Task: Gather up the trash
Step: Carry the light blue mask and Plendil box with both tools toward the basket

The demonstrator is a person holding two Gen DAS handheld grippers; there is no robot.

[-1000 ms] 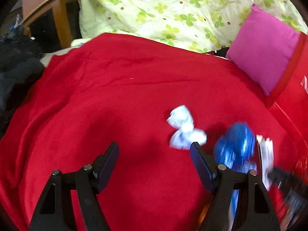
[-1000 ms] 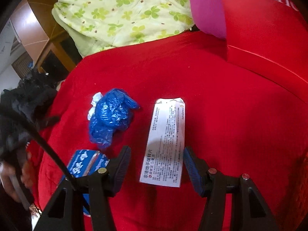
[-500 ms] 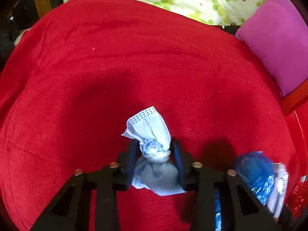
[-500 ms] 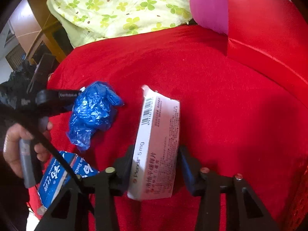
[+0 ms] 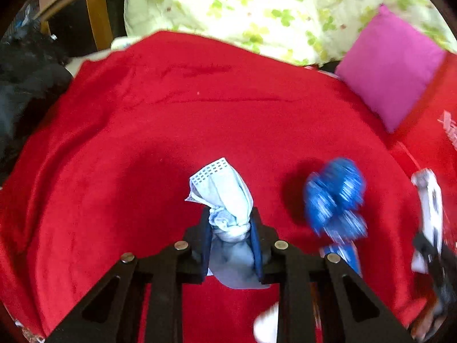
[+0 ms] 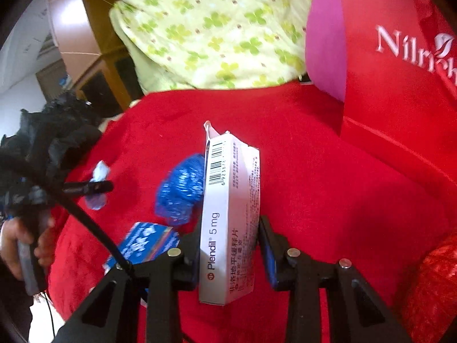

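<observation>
- Both grippers have closed their jaws since a second ago, when the mask and the box lay loose on the red blanket [image 5: 120, 154] between open fingers.
- Left gripper [image 5: 230, 238] now clamps the crumpled pale blue mask [image 5: 225, 197]; the knot sits between the pads and the top fans out above them.
- Right gripper [image 6: 228, 247] clamps the white box [image 6: 228, 217] by its two broad faces, standing on end, barcode up, a bit tilted.
- Blue glove [image 6: 181, 190], crumpled, lies on the blanket just left of the box.
- Blue carton [image 6: 144, 244] lies near the glove, closer to the blanket's edge.
- Behind are a pink cushion [image 5: 391, 65] and a green flowered quilt [image 5: 257, 8].
- At the left edge of the right view, a hand [image 6: 27, 243] holds the left gripper's handle.
</observation>
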